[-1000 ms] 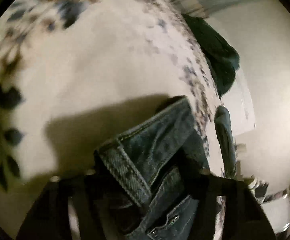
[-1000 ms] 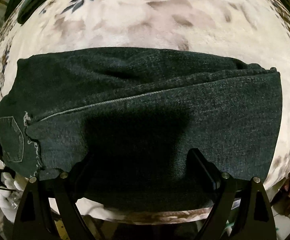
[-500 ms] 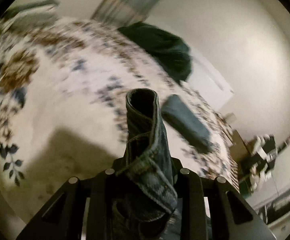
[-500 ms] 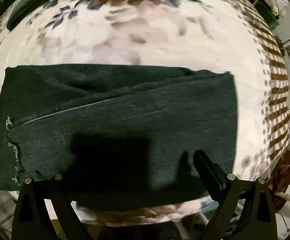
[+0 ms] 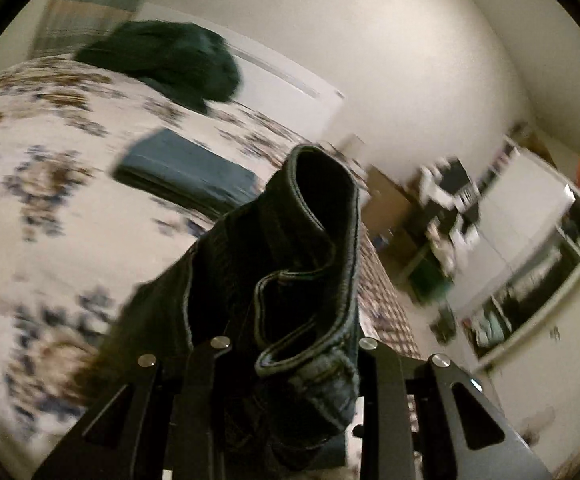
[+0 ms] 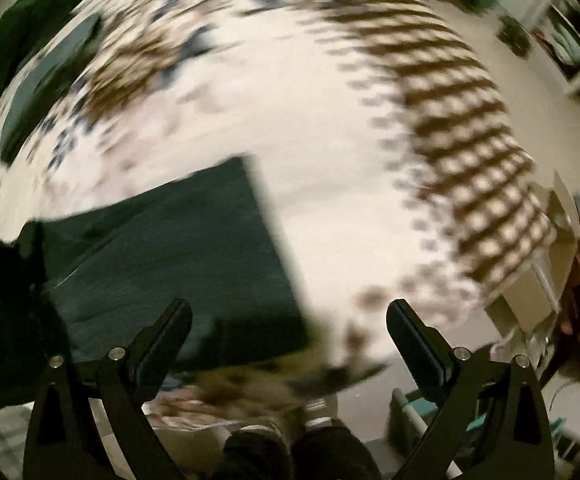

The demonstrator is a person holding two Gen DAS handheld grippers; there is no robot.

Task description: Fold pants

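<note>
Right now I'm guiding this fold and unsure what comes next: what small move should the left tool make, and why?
Probably carry the waistband across toward the leg hems and lower it there. The left tool is clamped on the bunched denim, lifted off the floral blanket, while the legs lie flat and the right tool stands open and empty over them.

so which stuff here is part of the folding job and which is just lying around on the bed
In the job:
- dark jeans, waistband clamped in the left gripper
- right gripper, open above the leg end

Lying about:
- folded blue garment
- dark green heap
- floral blanket beneath
</note>
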